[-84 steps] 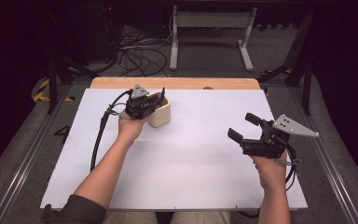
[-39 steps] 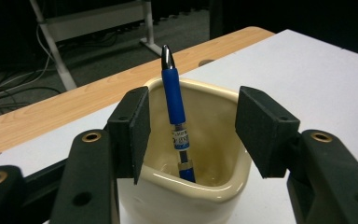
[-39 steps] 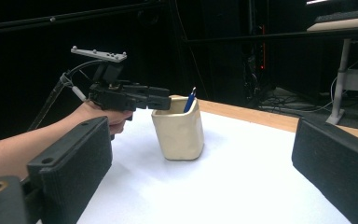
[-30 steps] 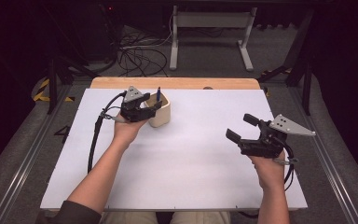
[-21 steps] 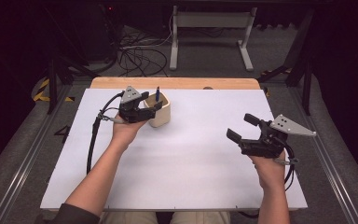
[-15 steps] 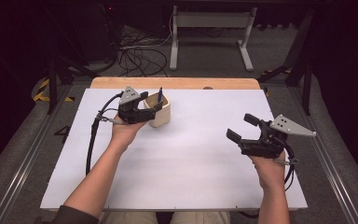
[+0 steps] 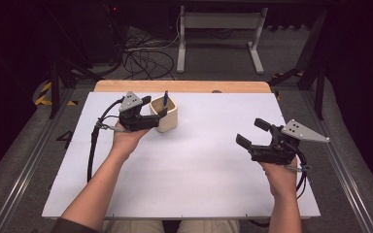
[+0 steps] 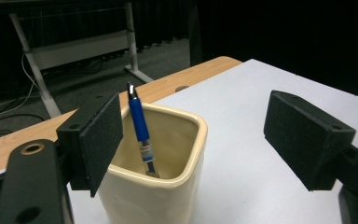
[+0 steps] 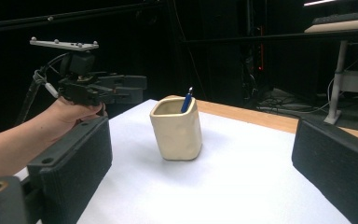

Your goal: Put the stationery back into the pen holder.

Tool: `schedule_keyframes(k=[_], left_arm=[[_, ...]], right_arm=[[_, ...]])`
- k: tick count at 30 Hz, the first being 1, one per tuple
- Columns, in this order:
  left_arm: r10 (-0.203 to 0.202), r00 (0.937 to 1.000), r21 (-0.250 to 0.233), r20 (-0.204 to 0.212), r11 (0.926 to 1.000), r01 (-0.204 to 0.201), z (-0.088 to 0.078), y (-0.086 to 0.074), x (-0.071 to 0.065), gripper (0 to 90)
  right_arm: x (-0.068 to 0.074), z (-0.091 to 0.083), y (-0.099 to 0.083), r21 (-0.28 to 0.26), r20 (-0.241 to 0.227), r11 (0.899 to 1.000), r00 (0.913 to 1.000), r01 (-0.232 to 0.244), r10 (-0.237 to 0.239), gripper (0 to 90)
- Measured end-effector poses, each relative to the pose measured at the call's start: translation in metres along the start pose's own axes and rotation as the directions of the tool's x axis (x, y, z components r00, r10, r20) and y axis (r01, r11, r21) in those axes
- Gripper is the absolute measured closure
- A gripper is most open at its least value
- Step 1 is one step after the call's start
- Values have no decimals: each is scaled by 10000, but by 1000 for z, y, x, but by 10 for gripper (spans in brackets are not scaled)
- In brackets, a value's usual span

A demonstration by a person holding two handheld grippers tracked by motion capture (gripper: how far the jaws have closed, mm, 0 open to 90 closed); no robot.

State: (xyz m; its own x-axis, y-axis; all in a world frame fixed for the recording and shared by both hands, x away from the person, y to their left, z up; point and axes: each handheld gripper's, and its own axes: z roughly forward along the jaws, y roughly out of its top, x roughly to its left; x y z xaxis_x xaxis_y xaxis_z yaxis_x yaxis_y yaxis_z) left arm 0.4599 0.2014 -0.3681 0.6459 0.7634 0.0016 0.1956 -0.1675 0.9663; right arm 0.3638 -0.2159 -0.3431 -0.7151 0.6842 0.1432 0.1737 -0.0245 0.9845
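- Left gripper view: blue pen [image 8: 138, 122] leans inside the cream cup [image 8: 177, 186] on the table's far left.
- Left gripper [image 7: 154, 108] jaws have just been opening, empty; right gripper [image 7: 250, 133] gapes, idle.
- Pen looks light, stiff, slippery; pinch its upper barrel.

Your left gripper [image 7: 154, 108] and right gripper [image 7: 252, 133] are both matte black, each topped by a grey three-cornered plate dotted with small screws. The jaws end in flat, rectangular black foam pads with small round holes, and brass-coloured rivets sit at the arm pivots. A black cable trails from each gripper. Your forearms are bare, and a dark sleeve edge shows on your left arm.
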Motion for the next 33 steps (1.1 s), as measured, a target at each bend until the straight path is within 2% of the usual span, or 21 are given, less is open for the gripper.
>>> schedule_keyframes(k=[25,33], left_arm=[[162,9997,-418,196,9990,-154,-24,-2,-11,161],[90,9994,-517,336,9986,-72,-32,-3,-15,139]], right_arm=[[-2,-3,-1,-38,157,10000,9999,14,-13,54],[-1,-2,-2,-13,167,10000,9999,41,-41,54]])
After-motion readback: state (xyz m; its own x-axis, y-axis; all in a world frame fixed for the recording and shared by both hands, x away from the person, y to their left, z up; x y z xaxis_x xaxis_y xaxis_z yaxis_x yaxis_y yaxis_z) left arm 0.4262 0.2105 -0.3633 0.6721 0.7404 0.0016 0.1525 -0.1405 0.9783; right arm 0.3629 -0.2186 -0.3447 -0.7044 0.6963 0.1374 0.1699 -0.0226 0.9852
